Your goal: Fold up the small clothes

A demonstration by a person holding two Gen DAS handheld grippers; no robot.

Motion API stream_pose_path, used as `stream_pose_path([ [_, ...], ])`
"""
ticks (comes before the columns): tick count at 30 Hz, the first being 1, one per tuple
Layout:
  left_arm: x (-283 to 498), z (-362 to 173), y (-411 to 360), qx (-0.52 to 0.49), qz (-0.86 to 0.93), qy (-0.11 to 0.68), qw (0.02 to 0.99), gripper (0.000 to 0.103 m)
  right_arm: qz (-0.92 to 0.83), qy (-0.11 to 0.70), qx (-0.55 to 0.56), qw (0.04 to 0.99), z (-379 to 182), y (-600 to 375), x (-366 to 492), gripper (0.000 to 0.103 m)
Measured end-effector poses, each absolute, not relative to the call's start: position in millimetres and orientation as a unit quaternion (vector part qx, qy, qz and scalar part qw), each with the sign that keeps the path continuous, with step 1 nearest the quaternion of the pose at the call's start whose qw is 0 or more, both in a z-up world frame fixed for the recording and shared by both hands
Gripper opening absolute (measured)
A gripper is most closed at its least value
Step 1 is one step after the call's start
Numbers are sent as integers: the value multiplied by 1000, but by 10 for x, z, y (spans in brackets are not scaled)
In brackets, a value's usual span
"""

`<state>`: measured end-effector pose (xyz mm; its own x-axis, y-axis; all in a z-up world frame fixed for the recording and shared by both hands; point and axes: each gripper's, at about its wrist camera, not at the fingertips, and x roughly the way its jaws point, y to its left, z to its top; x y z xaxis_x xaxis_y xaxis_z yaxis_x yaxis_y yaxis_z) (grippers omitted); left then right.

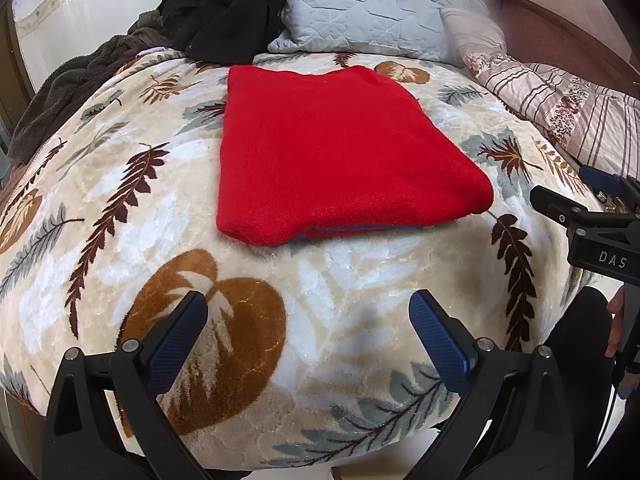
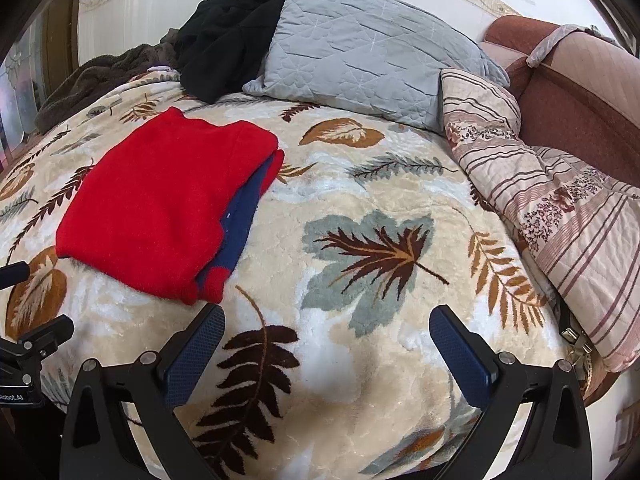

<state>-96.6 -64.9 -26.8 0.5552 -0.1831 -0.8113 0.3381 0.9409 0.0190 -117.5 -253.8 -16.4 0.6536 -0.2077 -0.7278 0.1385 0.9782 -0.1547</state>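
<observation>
A red knitted garment lies folded into a flat rectangle on the leaf-patterned blanket. In the right wrist view the same red garment shows a blue inner layer along its right edge. My left gripper stands open over the blanket, short of the garment's near edge, nothing between its blue pads. My right gripper is open too, to the right of the garment's near corner and holding nothing. The right gripper's body shows at the right edge of the left wrist view.
A grey quilted pillow and a black garment lie at the far end of the bed. A striped floral quilt is bunched along the right side. A brown fleece lies at the far left. A reddish sofa stands behind.
</observation>
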Motion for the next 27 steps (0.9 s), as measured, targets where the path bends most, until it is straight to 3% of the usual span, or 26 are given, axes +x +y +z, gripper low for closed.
stream_pose_path([
  [27,-926,-322,-654,83,-149,458,872,101,-96,405,-38,908,-180,-2527,-1147,103],
])
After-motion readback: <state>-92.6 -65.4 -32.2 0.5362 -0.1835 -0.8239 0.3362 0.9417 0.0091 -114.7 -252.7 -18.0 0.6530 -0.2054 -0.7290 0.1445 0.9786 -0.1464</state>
